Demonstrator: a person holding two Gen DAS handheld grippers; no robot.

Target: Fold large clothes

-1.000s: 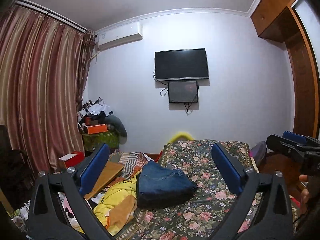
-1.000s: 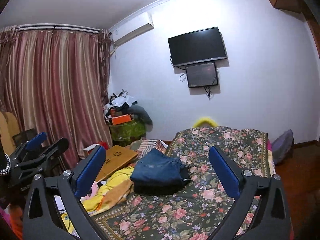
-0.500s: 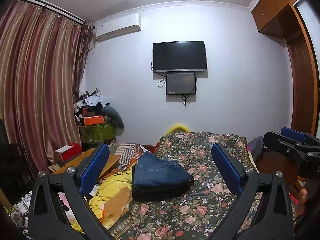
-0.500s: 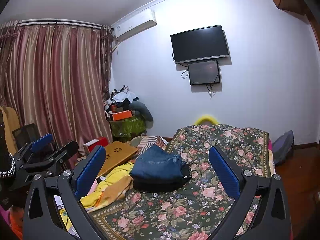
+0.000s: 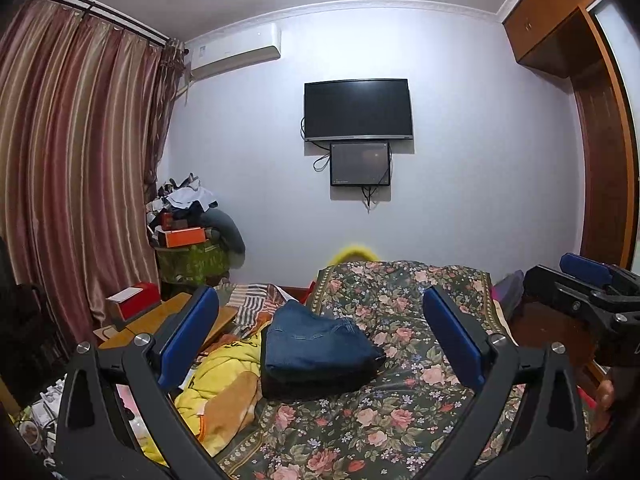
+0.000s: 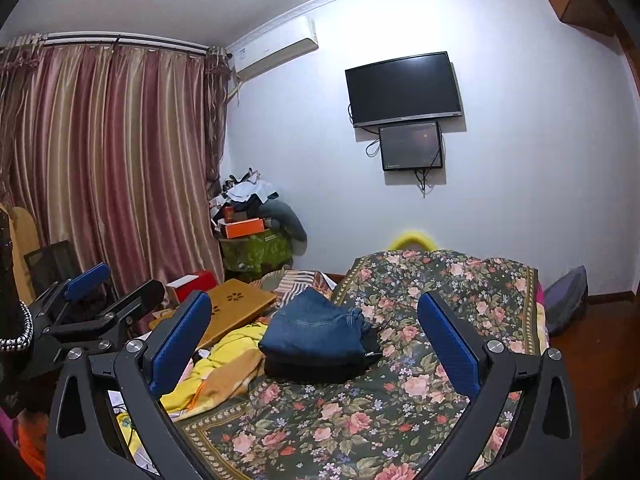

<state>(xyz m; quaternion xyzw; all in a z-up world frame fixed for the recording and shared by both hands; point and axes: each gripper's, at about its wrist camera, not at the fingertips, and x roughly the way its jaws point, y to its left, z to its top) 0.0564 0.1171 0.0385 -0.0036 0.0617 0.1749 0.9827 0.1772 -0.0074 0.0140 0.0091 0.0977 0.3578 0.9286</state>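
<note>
Folded blue jeans (image 5: 316, 338) lie on top of a folded black garment (image 5: 312, 380) on the floral bed cover (image 5: 400, 420); the stack also shows in the right wrist view (image 6: 316, 330). My left gripper (image 5: 320, 336) is open and empty, held well above and short of the stack. My right gripper (image 6: 314, 332) is open and empty too, likewise back from the stack. Each gripper appears at the edge of the other's view: the right one (image 5: 584, 284) and the left one (image 6: 92, 296).
A yellow blanket (image 5: 224, 384) is bunched at the bed's left edge. A wooden lap table (image 6: 236, 308) and a red box (image 5: 134, 300) stand left of the bed by the curtain (image 5: 72, 184). Two screens (image 5: 358, 110) hang on the far wall. A wardrobe (image 5: 600, 140) stands at the right.
Both cameras have tilted slightly and pulled back a little; the stack sits a bit differently in frame. Both grippers stay open and empty.
</note>
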